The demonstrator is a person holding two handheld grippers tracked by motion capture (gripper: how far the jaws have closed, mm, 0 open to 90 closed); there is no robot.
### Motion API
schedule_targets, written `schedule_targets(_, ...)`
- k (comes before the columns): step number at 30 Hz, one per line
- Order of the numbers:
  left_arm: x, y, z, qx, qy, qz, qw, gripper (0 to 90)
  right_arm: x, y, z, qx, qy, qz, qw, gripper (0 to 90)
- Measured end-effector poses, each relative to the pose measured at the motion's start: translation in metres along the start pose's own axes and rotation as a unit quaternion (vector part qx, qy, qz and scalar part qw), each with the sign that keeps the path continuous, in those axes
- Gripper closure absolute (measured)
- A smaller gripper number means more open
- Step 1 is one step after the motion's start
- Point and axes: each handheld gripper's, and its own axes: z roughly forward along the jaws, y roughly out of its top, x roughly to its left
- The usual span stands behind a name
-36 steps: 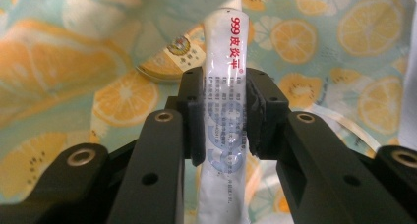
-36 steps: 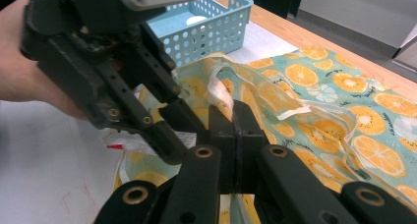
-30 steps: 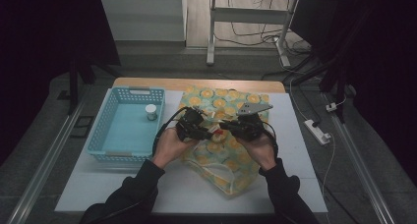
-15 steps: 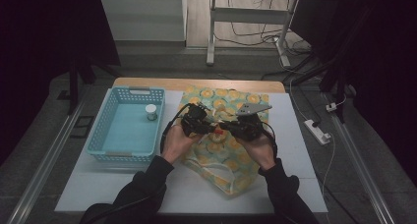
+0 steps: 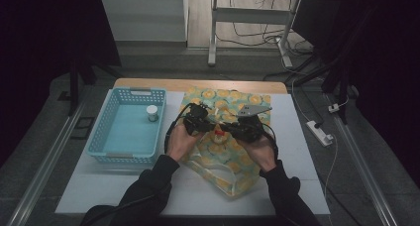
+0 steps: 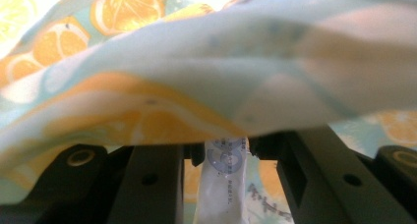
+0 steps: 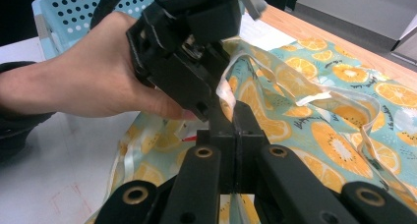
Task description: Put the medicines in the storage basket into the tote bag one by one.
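A bag of teal cloth printed with orange slices point(image 5: 225, 99) lies on the white table. Both grippers meet tip to tip above its middle. My left gripper point(image 5: 210, 127) comes in from the left, my right gripper point(image 5: 224, 130) from the right. In the left gripper view the lifted cloth point(image 6: 196, 76) drapes over the jaws, and a white strap point(image 6: 221, 194) sits pinched at the left gripper point(image 6: 226, 153). In the right gripper view the right gripper point(image 7: 235, 117) is shut on a thin edge of the bag point(image 7: 339, 140). The left gripper point(image 7: 211, 103) stands just beyond it, on the white strap point(image 7: 314, 97).
A light blue plastic basket point(image 5: 99, 137) stands left of the bag and holds a small white cup point(image 5: 152, 113). A wooden strip point(image 5: 198, 84) runs along the table's far edge. A white power strip point(image 5: 319, 132) lies on the floor to the right.
The left gripper has moved right, up to the right gripper. The bag's middle is drawn up between them, and its near end has shifted.
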Motion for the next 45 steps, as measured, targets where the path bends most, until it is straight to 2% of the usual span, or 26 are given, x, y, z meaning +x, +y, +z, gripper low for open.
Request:
schedule_targets(4, 0.001, 0.000, 0.004, 0.001, 0.018, -0.004, 0.9998, 71.1, -0.001, 0.000, 0.000, 0.000, 0.000, 0.000, 1.0000, 90.0)
schedule_targets(10, 0.003, -0.001, 0.009, -0.003, 0.020, -0.006, 0.9998, 70.0, -0.002, -0.001, 0.000, 0.001, 0.000, 0.002, 1.0000, 90.0)
schedule_targets(12, 0.005, -0.001, 0.008, -0.015, 0.016, -0.003, 0.9998, 67.0, -0.001, -0.001, 0.000, 0.002, 0.000, 0.001, 1.0000, 90.0)
schedule_targets(15, 0.005, -0.001, 0.004, -0.018, 0.013, -0.003, 0.9997, 62.4, -0.001, -0.001, 0.000, 0.002, 0.000, 0.001, 1.0000, 90.0)
schedule_targets(19, 0.004, 0.000, -0.001, -0.018, 0.003, 0.002, 0.9998, 54.7, -0.002, -0.001, -0.001, 0.000, -0.001, 0.002, 1.0000, 90.0)
schedule_targets(23, 0.001, -0.001, -0.007, -0.013, -0.017, 0.013, 0.9997, 49.8, -0.003, 0.000, -0.002, -0.001, -0.001, 0.003, 1.0000, 90.0)
schedule_targets(26, -0.003, -0.003, -0.010, -0.014, -0.034, 0.026, 0.9990, 42.2, -0.004, 0.000, -0.003, -0.002, -0.001, 0.003, 1.0000, 90.0)
schedule_targets(28, -0.006, -0.005, -0.013, -0.013, -0.043, 0.043, 0.9981, 38.3, -0.004, -0.001, -0.002, -0.001, -0.001, 0.003, 1.0000, 90.0)
schedule_targets(30, -0.011, -0.006, -0.016, -0.012, -0.042, 0.059, 0.9973, 33.7, -0.004, -0.001, -0.002, 0.000, -0.001, 0.003, 1.0000, 90.0)
schedule_targets(33, -0.016, -0.008, -0.023, -0.016, -0.057, 0.068, 0.9959, 28.6, -0.004, -0.001, -0.001, 0.000, 0.000, 0.003, 1.0000, 90.0)
schedule_targets(37, -0.022, -0.011, -0.030, -0.019, -0.080, 0.067, 0.9944, 24.1, -0.004, -0.001, -0.002, 0.000, -0.001, 0.003, 1.0000, 90.0)
schedule_targets(45, -0.031, -0.022, -0.042, -0.020, -0.099, 0.068, 0.9925, 20.4, -0.003, 0.000, -0.002, -0.001, 0.000, 0.002, 1.0000, 90.0)
